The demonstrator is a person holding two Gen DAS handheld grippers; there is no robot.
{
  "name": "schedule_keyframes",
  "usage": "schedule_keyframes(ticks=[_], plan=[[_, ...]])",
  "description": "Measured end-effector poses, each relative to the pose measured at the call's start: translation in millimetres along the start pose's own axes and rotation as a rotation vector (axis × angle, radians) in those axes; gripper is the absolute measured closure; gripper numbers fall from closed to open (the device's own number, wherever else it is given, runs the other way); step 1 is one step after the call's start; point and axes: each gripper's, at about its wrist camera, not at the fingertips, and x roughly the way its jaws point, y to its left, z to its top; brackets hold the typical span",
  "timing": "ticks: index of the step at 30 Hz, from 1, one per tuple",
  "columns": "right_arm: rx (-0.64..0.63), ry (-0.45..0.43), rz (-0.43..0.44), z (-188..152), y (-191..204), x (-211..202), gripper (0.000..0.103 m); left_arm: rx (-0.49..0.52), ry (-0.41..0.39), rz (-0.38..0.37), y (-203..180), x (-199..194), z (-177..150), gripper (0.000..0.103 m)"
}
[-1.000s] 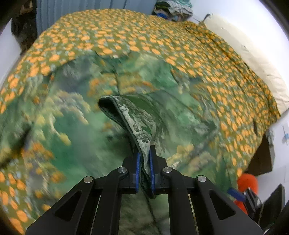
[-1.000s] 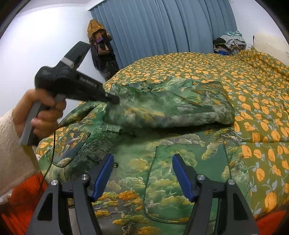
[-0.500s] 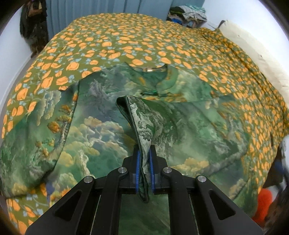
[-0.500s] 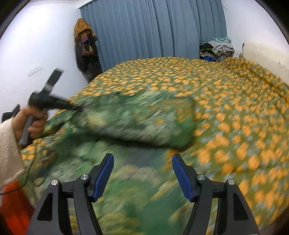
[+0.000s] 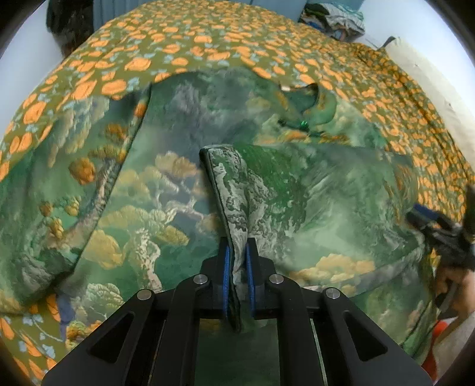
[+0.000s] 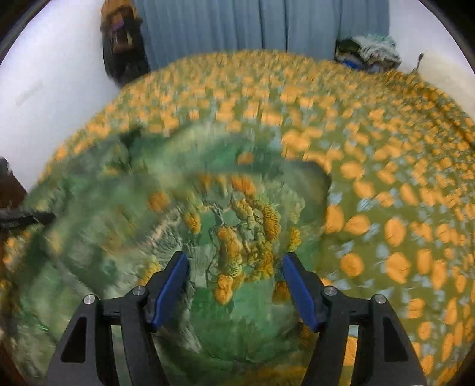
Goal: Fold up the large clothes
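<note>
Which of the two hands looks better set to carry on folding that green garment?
The left. Its gripper is already shut on an edge of the garment, so it can lay that edge over. The right gripper has open, empty jaws above the cloth.

The far half of the bed lies bare under its orange-flowered cover, flat and free for a gripper to cross. The green garment fills the near half, and the strip pinched upright in the left gripper stands as a ridge across the middle. The right gripper, jaws apart with nothing between them, hangs clear above the cloth. A clothes pile crowds the bed's far corner; a curtain backs the far edge.
</note>
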Motion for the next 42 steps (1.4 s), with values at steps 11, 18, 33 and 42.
schedule_keyframes(ticks=[11, 18, 33, 42], plan=[[-0.040, 0.044, 0.018, 30.8, -8.5, -16.2, 0.035, 0.016, 0.012, 0.003, 3.1, 15.5, -1.5, 0.093], [0.053, 0.024, 0.039, 65.3, -17.0, 5.5, 0.034, 0.008, 0.014, 0.008, 4.0, 22.2, -2.3, 0.092], [-0.042, -0.035, 0.008, 28.1, 13.7, -27.7, 0.033, -0.013, 0.010, -0.009, 13.5, 24.8, -4.8, 0.091], [-0.056, 0.046, 0.016, -7.4, 19.4, -1.9, 0.035, -0.013, 0.011, 0.009, 10.2, 24.8, -4.6, 0.091]])
